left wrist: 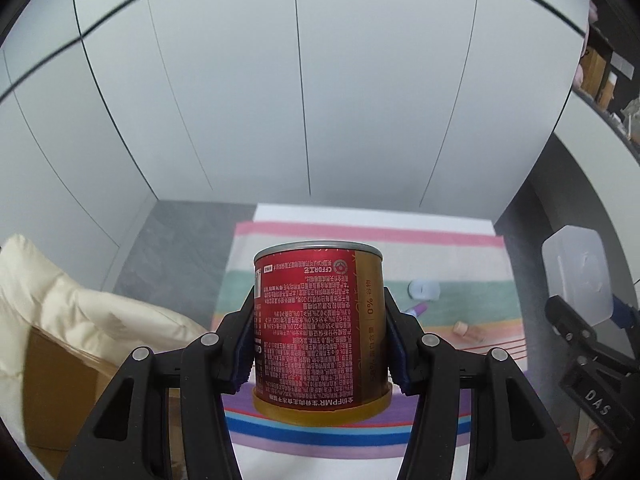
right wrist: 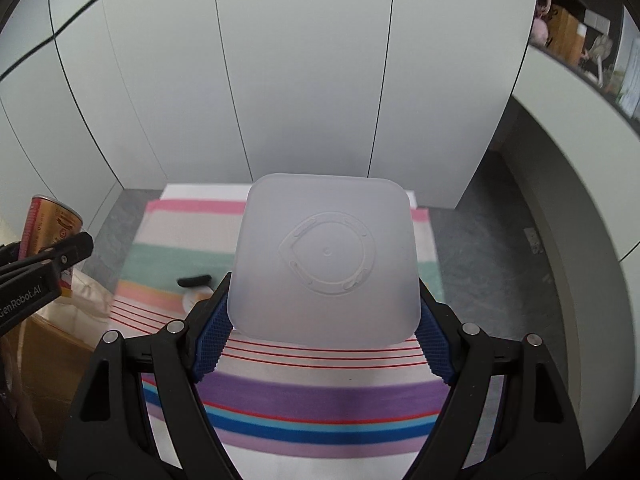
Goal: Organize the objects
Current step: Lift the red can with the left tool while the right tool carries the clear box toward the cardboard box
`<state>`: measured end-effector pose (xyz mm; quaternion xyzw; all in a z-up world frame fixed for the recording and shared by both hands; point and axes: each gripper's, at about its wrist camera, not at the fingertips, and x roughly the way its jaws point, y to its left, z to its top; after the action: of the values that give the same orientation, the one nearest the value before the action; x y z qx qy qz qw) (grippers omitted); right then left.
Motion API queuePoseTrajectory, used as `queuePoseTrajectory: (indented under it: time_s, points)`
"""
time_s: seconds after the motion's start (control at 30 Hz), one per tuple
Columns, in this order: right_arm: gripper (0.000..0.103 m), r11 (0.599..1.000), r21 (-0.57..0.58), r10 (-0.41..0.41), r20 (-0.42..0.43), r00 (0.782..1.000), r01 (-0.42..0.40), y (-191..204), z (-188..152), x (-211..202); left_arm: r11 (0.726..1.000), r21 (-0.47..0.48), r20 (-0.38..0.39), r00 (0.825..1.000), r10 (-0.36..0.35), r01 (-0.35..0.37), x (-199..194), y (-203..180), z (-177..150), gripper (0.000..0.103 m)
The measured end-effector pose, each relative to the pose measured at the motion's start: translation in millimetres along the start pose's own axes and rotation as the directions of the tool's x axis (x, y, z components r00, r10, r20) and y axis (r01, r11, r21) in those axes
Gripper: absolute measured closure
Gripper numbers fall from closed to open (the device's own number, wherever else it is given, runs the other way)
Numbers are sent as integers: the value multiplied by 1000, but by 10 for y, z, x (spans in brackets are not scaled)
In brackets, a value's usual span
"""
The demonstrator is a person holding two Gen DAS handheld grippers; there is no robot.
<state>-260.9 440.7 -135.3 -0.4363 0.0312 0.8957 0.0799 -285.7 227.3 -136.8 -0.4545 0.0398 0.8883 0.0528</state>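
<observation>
My left gripper (left wrist: 320, 344) is shut on a red and gold can (left wrist: 320, 328), held upside down above the striped cloth (left wrist: 460, 276). My right gripper (right wrist: 324, 332) is shut on a translucent white square container (right wrist: 326, 256), its base facing the camera, above the same striped cloth (right wrist: 320, 396). The can (right wrist: 52, 220) and left gripper show at the left edge of the right wrist view. The container (left wrist: 576, 276) shows at the right of the left wrist view.
On the cloth lie a small clear cap (left wrist: 424, 290), a purple-tipped tube (left wrist: 416, 309), a small tan bottle (left wrist: 466, 330), a black object (right wrist: 194, 280). A cardboard box (left wrist: 60, 392) with a cream padded item (left wrist: 80, 312) stands left. White cabinet panels (left wrist: 320, 80) stand behind.
</observation>
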Motion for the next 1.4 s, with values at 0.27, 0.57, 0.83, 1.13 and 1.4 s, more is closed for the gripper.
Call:
queuePoseTrajectory:
  time_s: [0.27,0.57,0.83,1.13,1.4]
  points:
    - [20,1000,-12,3,91,996,-2,19,370,-841,1000,4,48,999,-7,7,-702,30,248,48]
    - [20,1000,-26,15,163,986,-11,72,651,-1527,1000,4,96,995,-8,8,-1321,99,365,48]
    - [20,1000,-21,19,177,984,-15,37,633,-1744,1000,12,114,993,-9,8,-1654,82,307,48]
    - [20,1000,-10,22,188,982,-20,-9,527,-1927,999,32,121,992,-14,10,-1823,15,155,48]
    - [20,999,15,27,167,986,-30,-34,275,-2013,999,48,110,994,-20,15,-1965,63,-84,48]
